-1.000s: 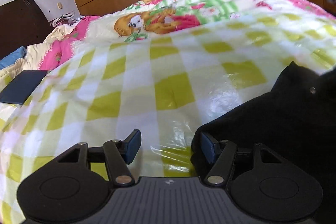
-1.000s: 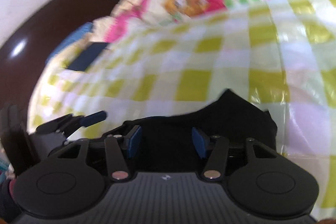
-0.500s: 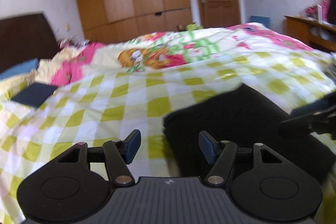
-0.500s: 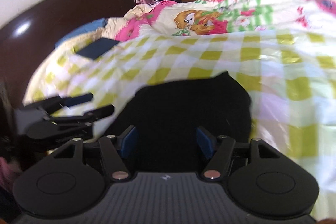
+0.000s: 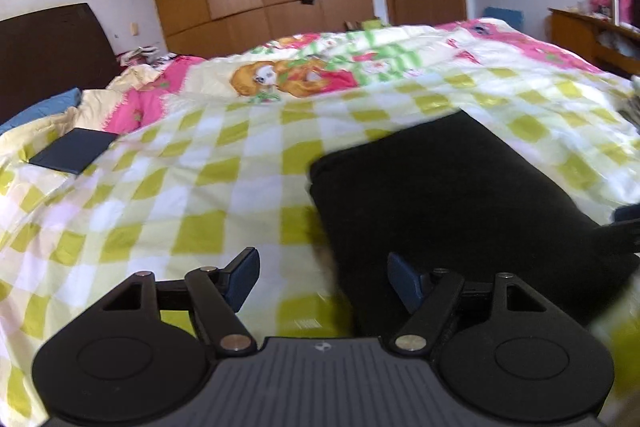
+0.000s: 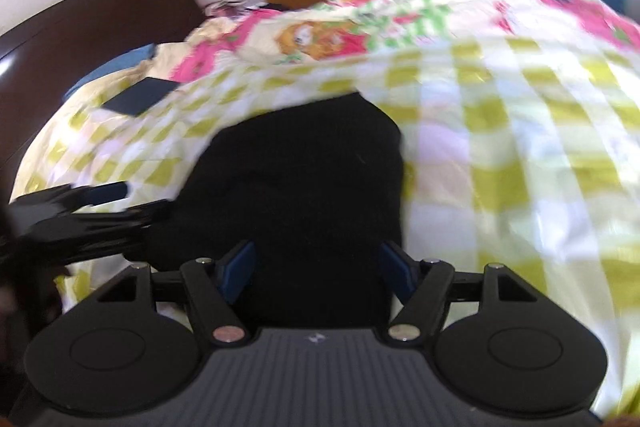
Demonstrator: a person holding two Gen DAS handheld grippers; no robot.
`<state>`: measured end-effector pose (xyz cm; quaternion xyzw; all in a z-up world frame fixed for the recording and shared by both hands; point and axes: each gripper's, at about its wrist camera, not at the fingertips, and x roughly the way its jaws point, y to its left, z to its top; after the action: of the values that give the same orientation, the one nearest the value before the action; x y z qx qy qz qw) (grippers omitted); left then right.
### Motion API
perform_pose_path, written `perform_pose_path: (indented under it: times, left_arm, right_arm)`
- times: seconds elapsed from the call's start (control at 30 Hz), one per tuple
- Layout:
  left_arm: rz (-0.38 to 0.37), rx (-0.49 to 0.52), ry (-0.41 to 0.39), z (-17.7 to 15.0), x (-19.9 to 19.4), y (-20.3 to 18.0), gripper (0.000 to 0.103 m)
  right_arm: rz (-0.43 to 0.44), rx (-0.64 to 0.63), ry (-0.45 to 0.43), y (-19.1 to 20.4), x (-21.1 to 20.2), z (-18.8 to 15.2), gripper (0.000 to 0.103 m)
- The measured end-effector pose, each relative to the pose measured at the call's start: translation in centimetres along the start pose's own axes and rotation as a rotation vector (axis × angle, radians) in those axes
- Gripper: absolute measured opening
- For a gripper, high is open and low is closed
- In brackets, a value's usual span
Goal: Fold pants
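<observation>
Now black pants [image 5: 452, 195] folded in compact block on checkered bed sheet [image 5: 192, 195]. Left gripper [image 5: 322, 277] and right gripper [image 6: 316, 267] fingers just opened wide, nothing held. Risk: withdrawing fingers catching near fabric edge, pulling fold open; slippery sheet shifting.

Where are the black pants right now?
The black pants lie folded on the checked bedspread, right of centre in the left wrist view, ahead of both grippers and far from the dark book.
</observation>
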<state>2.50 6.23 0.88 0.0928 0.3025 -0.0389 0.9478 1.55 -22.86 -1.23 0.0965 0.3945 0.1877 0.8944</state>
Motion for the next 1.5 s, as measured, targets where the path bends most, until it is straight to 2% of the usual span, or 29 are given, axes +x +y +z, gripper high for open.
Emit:
perform_pose_path:
  times: [0.07,0.2,0.3,0.43,0.57,0.67,0.77,1.07,1.23,1.5]
  left_arm:
    - [0.011,0.02,0.032,-0.8,0.4,-0.8,0.081]
    - [0.018,-0.075,0.047,-0.7,-0.2,0.1,0.081]
    - [0.03,-0.067,0.022,-0.4,-2.1,-0.1,0.081]
    - [0.014,-0.081,0.045,-0.9,-3.3,-1.1,0.081]
    - [-0.04,-0.107,0.081,-1.4,-3.7,-2.5,0.081]
    - [-0.062,-0.089,0.092,-1.7,-3.8,-3.7,0.082]
    - [-0.06,-0.066,0.095,-1.8,-4.0,-4.3,0.082]
    - [-0.051,-0.102,0.105,-1.9,-4.4,-3.9,0.082]
    - [-0.031,-0.09,0.101,-1.8,-4.7,-4.2,0.083]
    - [-0.072,-0.17,0.104,-2.1,-5.0,-3.7,0.094]
  right_arm:
    - [-0.003,0.058,0.089,-1.1,1.5,-0.9,0.07]
    - [0.012,0.042,0.034,-0.2,-0.2,-0.2,0.07]
    - [0.029,0.043,-0.005,0.0,-1.3,-0.5,0.07]
    - [0.021,0.049,0.0,0.0,-1.3,-1.1,0.071]
    - [0.027,0.059,-0.012,0.0,-1.7,-1.3,0.072]
    - [0.026,0.057,-0.014,0.1,-2.3,-1.9,0.072]
    - [0.031,0.065,-0.007,0.0,-2.5,-2.1,0.073]
    - [0.054,0.046,0.029,0.7,-2.8,-3.1,0.073]
    - [0.057,0.035,0.026,1.1,-2.9,-3.1,0.073]
    - [0.059,0.033,0.029,0.9,-2.7,-3.0,0.074]
